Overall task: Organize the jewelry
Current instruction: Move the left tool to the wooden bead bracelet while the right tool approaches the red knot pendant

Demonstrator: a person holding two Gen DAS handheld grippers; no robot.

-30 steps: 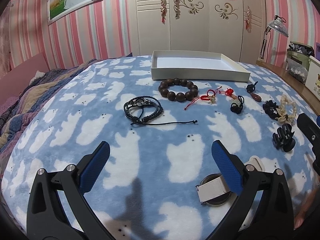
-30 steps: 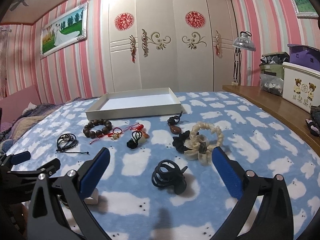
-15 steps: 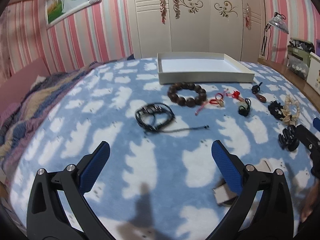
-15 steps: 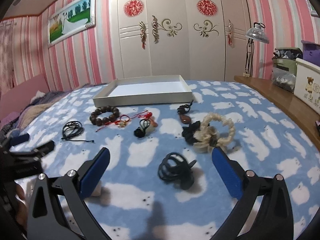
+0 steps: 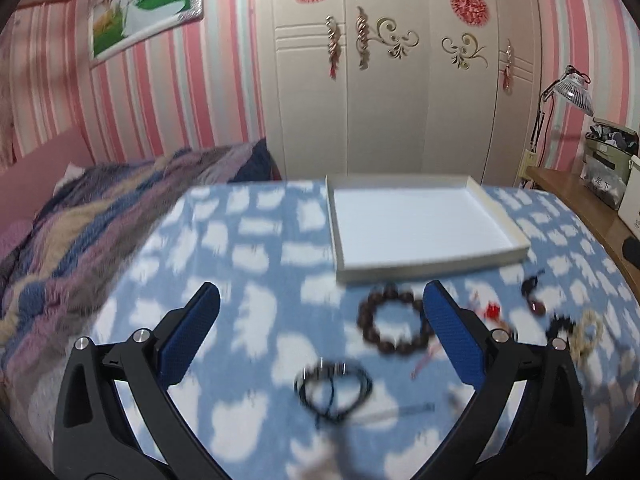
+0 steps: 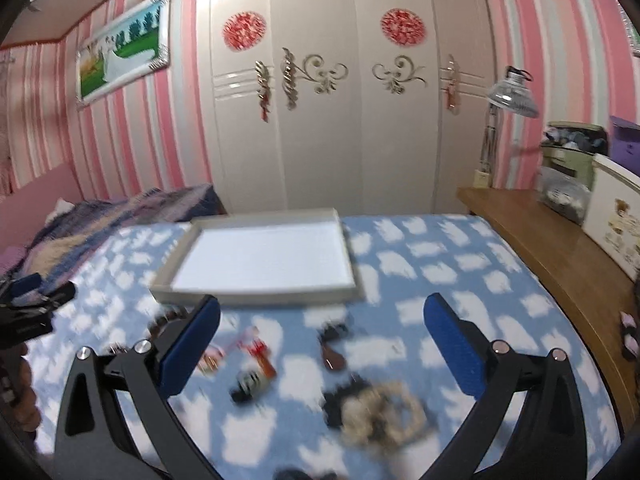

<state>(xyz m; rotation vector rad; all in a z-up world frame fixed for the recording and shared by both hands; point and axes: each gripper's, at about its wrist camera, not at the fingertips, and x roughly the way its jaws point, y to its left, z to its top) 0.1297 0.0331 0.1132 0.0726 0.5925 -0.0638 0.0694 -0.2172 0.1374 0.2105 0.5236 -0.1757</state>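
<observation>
Nothing is sorted yet: the white tray [image 5: 420, 224] at the bed's far edge appears empty, while the bead bracelet [image 5: 394, 326] and other blurred jewelry lie before it, left gripper [image 5: 320, 336] and right gripper [image 6: 322, 344] both spread, holding nothing.

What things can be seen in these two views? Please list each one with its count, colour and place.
tray: 1, white, far middle of the blanket, nothing in it
blanket: 1, blue with white patches, under everything
bead bracelet: 1, dark brown, just in front of the tray
cord bracelet: 1, black, nearest the left tool
red knot charm: 1, red, front of the tray
pendant: 1, brown on black cord, middle
scrunchies: 2, black and cream, touching, near the right tool
lamp: 1, silver, on the right
wardrobe: 1, cream, behind
left tool: 1, black with blue pads, open
right tool: 1, same, open
</observation>
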